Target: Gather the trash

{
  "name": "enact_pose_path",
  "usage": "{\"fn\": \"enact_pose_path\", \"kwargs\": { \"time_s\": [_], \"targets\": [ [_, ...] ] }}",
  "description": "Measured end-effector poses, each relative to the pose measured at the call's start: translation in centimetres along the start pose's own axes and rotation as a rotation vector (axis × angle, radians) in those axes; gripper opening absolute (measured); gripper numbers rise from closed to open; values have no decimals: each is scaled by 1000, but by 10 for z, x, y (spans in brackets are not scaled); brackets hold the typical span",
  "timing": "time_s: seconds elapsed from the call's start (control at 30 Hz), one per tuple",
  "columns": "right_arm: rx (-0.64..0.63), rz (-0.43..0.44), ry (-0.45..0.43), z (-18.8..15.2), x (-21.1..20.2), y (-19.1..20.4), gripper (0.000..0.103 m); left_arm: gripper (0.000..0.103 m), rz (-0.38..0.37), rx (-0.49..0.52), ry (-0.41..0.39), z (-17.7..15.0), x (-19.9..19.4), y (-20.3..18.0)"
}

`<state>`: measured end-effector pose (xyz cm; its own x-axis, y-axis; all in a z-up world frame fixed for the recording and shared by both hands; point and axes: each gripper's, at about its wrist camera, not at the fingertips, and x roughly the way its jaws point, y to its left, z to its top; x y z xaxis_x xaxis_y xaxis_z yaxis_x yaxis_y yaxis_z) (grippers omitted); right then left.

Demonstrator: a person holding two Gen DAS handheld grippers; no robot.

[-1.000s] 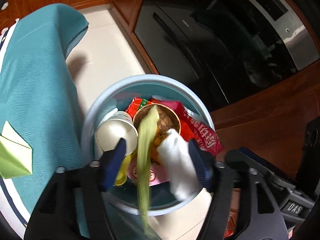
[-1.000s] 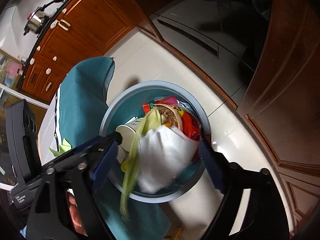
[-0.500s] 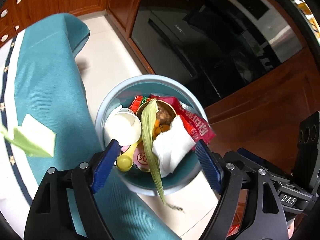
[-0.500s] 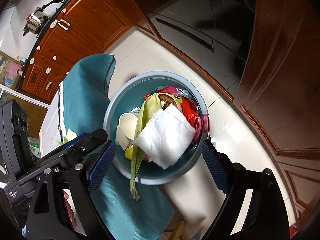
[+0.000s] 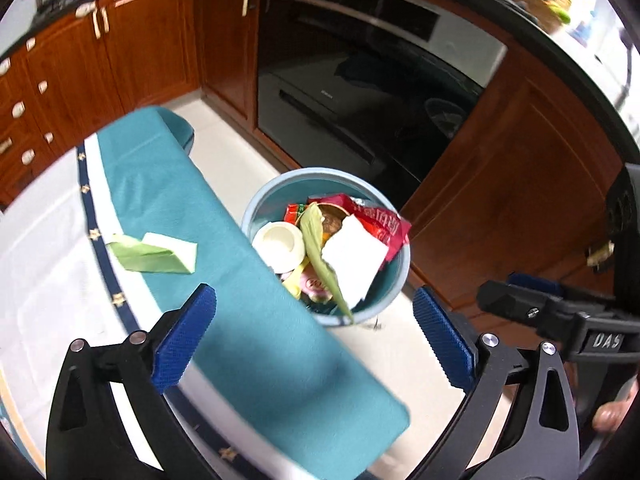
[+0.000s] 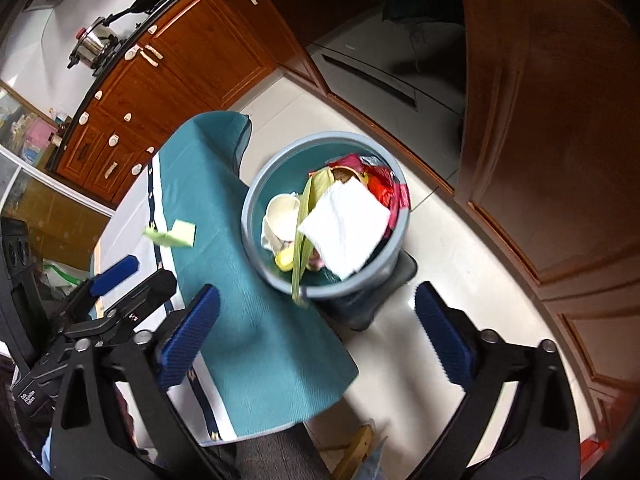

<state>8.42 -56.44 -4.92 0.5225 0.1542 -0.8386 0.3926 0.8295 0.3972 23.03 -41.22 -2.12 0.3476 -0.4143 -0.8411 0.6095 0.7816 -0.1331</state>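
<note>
A blue trash bin (image 5: 394, 294) (image 6: 256, 256) stands on the floor beside the table. It holds a white napkin (image 5: 354, 258) (image 6: 344, 228), a green corn husk (image 5: 320, 248) (image 6: 302, 232), a white paper cup (image 5: 280, 244) (image 6: 280, 220), a red wrapper (image 5: 380, 220) (image 6: 384, 192) and other scraps. A green and white folded paper (image 5: 154, 254) (image 6: 174, 236) lies on the teal tablecloth (image 5: 240, 300) (image 6: 240, 320). My left gripper (image 5: 314, 344) and right gripper (image 6: 316, 340) are both open and empty, high above the bin.
Brown wooden cabinets (image 5: 132, 60) (image 6: 560, 140) and a black oven (image 5: 372, 92) line the floor past the bin. A steel pot (image 6: 94, 46) sits on the far counter. The right gripper's body (image 5: 560, 316) shows in the left wrist view.
The napkin and husk have dropped from between the fingers into the bin. Both grippers have pulled up and back from the bin, so more of the table shows.
</note>
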Motion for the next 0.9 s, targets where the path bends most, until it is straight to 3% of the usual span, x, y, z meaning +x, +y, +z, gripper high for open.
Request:
{"fn": "enact_pose_path", "kwargs": {
  "time_s": [0.27, 0.47, 0.9],
  "targets": [
    [-114, -158, -48, -45, -31, 27, 97, 99, 122, 147, -68, -46, -43, -4],
    [-146, -217, -47, -65, -35, 38, 97, 99, 180, 197, -82, -68, -53, -1],
    [-178, -343, 11, -81, -9, 44, 97, 99, 175, 163, -35, -76, -29, 16]
  ]
}}
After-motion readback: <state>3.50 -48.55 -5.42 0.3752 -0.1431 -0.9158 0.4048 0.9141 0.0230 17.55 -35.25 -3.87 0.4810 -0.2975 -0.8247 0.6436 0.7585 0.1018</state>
